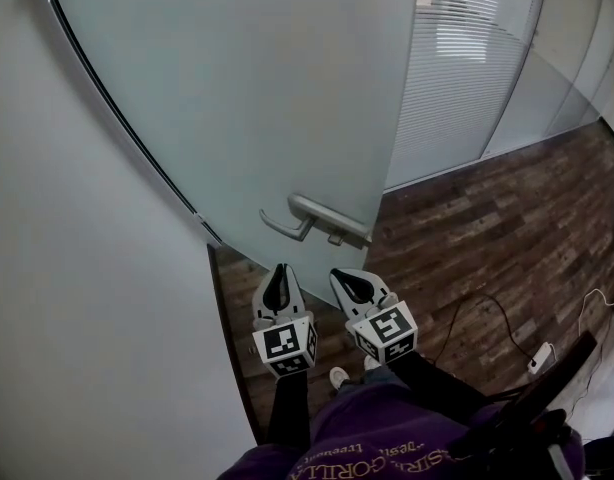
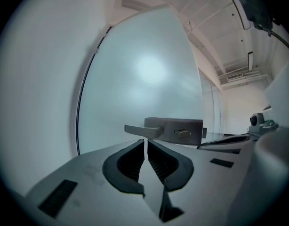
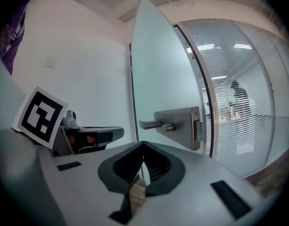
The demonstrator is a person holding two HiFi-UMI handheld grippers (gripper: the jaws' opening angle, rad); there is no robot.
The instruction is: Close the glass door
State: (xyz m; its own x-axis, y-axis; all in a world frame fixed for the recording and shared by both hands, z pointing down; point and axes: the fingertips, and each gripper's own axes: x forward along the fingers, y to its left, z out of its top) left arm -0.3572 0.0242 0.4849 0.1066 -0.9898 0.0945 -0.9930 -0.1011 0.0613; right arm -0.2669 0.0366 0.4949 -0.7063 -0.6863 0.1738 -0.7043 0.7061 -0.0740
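So the glass door (image 1: pixel 237 98) is standing open right in front of the person, hinged along the white wall (image 1: pixel 67 298), and its metal handle (image 1: pixel 312 215) sits close to the free edge, just beyond both sets of tips. The left gripper (image 1: pixel 279 280) and the right gripper (image 1: pixel 349 284) are both pressed together with nothing in them, and neither touches the door. My worry: closed tips on smooth frosted glass could skid off sideways if the push lands at an angle, and a poke on the lever might just tip it down instead of swinging the door. Too hard a shove could bang the door into the frame (image 3: pixel 206 102). There's also a cable (image 1: pixel 477 313) lying on the wood floor (image 1: pixel 507 228) to the right, which could snag a foot if the person steps that way. The head view is the only one showing that floor and cable. The right gripper view gives the door edge-on, with the lock plate (image 3: pixel 182 126) and the blinds (image 3: pixel 243 126) past it, while the left gripper view faces the flat glass.
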